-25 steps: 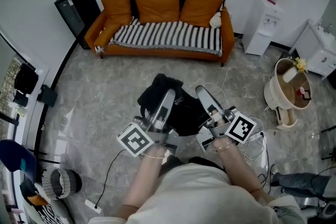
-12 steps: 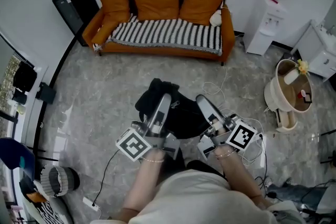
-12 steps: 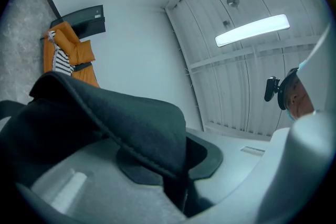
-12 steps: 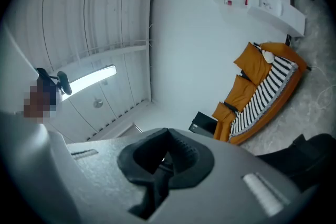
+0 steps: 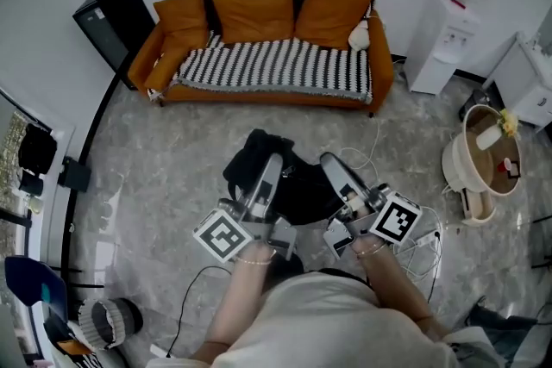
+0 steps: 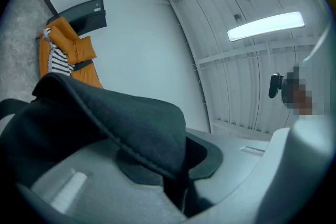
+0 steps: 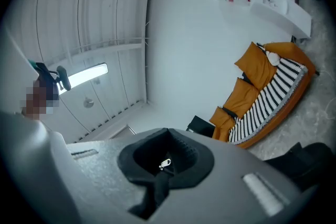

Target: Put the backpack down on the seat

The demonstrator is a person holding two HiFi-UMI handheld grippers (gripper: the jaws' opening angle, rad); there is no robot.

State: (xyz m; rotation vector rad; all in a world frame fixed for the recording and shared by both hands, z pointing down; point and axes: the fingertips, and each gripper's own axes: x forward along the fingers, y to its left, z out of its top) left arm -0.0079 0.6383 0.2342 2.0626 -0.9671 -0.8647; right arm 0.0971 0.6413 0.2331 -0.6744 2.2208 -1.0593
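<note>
Black cabinet (image 5: 109,13): far left, against the wall, just beside the sofa's arm.
Sofa (image 5: 153,58): orange, with orange cushions, a black-and-white striped cover on the seat and a small white soft toy (image 5: 360,34) at its right end.
Left gripper (image 5: 272,164): jaws narrow, pinching a thick fold of black backpack fabric.
Backpack (image 5: 289,185): black, hanging from both grippers over the marble floor (image 5: 172,159), in front of the sofa and well apart from its seat.
Right gripper (image 5: 331,160): jaws clamped on a thin black strap (image 7: 156,187) with a small metal clip (image 7: 165,163).
Water dispenser (image 5: 444,26): white, with a red label too small to read.
</note>
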